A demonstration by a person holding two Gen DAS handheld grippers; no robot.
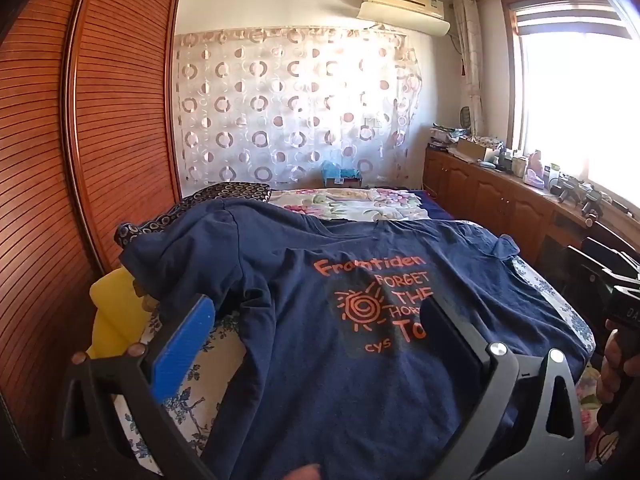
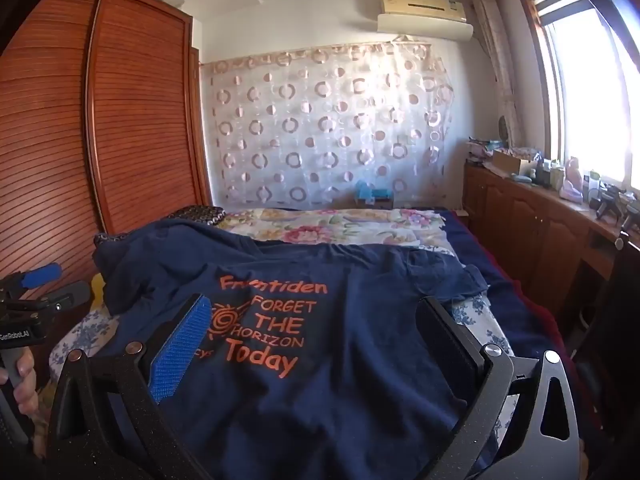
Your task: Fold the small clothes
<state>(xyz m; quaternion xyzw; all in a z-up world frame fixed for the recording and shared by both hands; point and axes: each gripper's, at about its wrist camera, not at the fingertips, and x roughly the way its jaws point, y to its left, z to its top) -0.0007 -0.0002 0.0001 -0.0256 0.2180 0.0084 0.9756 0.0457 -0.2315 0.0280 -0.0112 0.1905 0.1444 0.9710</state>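
Note:
A navy blue T-shirt (image 1: 320,360) with orange lettering lies spread flat, front up, on the bed, collar at the far end. It also shows in the right wrist view (image 2: 340,380). My left gripper (image 1: 316,328) is open, its jaws wide apart above the shirt's lower left part, holding nothing. My right gripper (image 2: 316,332) is open above the shirt's lower right part, holding nothing. The left gripper also appears at the left edge of the right wrist view (image 2: 40,284). The right gripper's body shows at the right edge of the left wrist view (image 1: 624,308).
The bed has a blue floral sheet (image 1: 188,384) and a floral quilt (image 1: 352,202) beyond the shirt. A wooden wardrobe (image 1: 80,140) stands at left. A low wooden cabinet (image 1: 500,192) with clutter runs under the window at right. A yellow object (image 1: 116,312) sits beside the bed.

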